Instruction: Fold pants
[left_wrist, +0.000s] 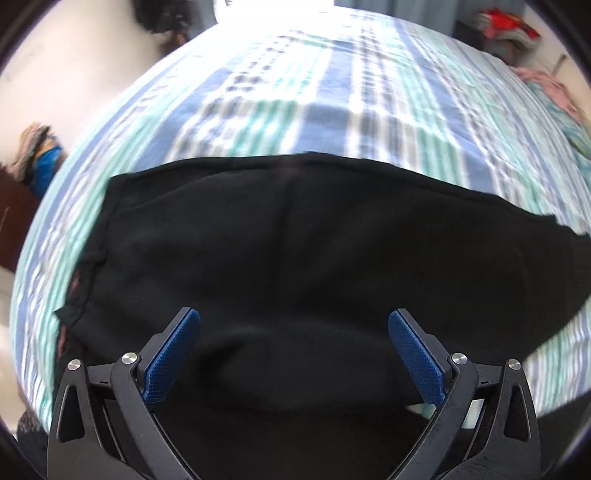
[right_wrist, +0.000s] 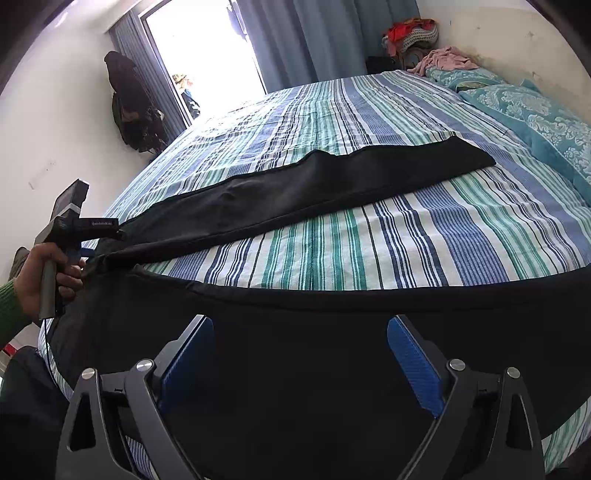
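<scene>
One pair of black pants lies on the striped bed, one leg stretched flat across the sheet toward the teal pillows, the other running along the near edge of the mattress under the right gripper. In the left wrist view the wide upper part of the garment fills the lower frame, beneath the left gripper.

Judging by how it drapes and wrinkles, the cloth is soft, light and limp; it will sag and bunch when lifted, so it wants holding at two points at once. Hems, the waistband and the outer seams look like the best places to pinch, since a doubled edge gives the blue pads more to bite than a single flat layer.

Both grippers have their jaws spread wide with nothing between them. In the right wrist view the left gripper sits at the far left by the waist end, held in a hand with a green sleeve; from that angle its fingers are hidden behind the body of the tool.

Black on black swallows most detail: seams, pockets and the crotch are hard to find, and the left view is motion-blurred. Whether the dark band under the right gripper is all one leg or partly something else is unclear, and its ends are cut off by the frame.
</scene>
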